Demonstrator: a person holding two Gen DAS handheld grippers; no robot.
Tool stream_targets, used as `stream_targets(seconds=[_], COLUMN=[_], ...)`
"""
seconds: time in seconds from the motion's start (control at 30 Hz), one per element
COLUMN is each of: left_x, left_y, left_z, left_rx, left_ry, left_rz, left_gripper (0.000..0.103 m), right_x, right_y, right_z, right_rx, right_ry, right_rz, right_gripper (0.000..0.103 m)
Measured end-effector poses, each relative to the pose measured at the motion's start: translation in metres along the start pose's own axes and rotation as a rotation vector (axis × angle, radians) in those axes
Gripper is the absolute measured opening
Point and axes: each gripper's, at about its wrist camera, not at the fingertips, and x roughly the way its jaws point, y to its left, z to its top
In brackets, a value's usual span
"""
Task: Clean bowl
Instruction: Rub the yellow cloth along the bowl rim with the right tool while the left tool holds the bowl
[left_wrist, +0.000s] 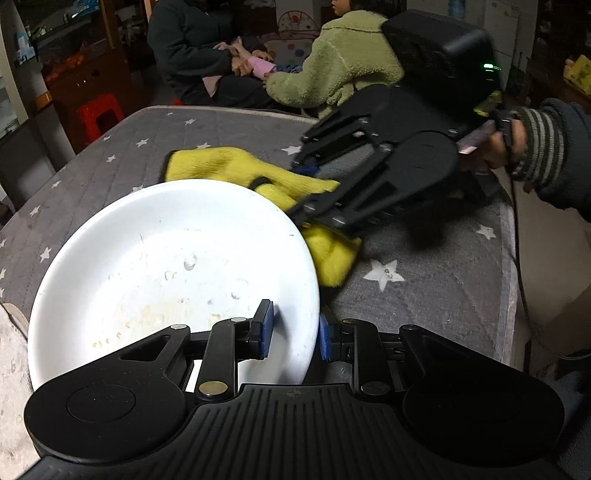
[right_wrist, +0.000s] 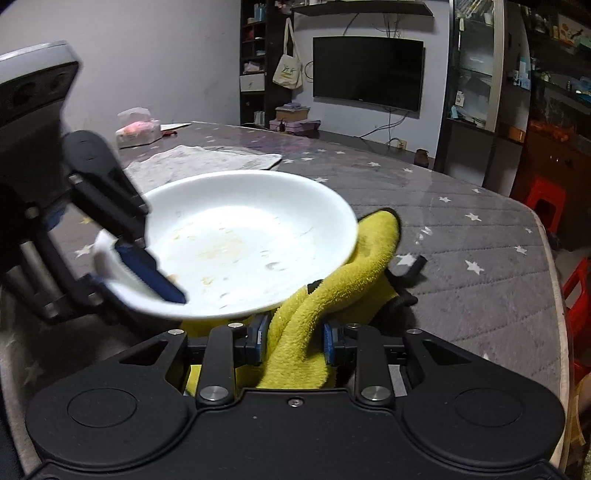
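Above the star-patterned tabletop (right_wrist: 461, 229), the left gripper (left_wrist: 295, 328) clamps the rim of the soiled white bowl (left_wrist: 166, 266), tilting its inside toward the cloth. Right gripper (right_wrist: 295, 339) is clenched on the yellow cloth (right_wrist: 332, 280) just under the bowl's far edge, apparently positioned to start wiping.

Ahead of me a dark television (right_wrist: 367, 72) is hanging on the wall, a tote bag (right_wrist: 288, 70) is dangling beside it, and a tissue pack (right_wrist: 137, 127) is sitting on my star-patterned table cover (right_wrist: 461, 236).
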Motion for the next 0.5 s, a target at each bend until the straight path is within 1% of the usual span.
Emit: stream_targets(seconds=[0.3,0.43,0.5], left_x=[0.0,0.001,0.005], left_y=[0.0,-0.005,-0.006], left_z=[-0.001,0.006,0.009], left_rx=[-0.007,-0.027,-0.038], left_ry=[0.005,0.013,0.01], left_rz=[-0.003,0.027,0.03], left_gripper=[0.026,0.026,0.027], right_x=[0.021,0.026,0.026], right_y=[-0.029,-0.034,-0.034], right_z=[0.01,0.014,0.013], right_rx=[0.01,0.006,0.002], right_ry=[-0.015,-0.016,-0.016], right_rz=[-0.009,-0.001,0.005], right_gripper=[0.03,0.03,0.03])
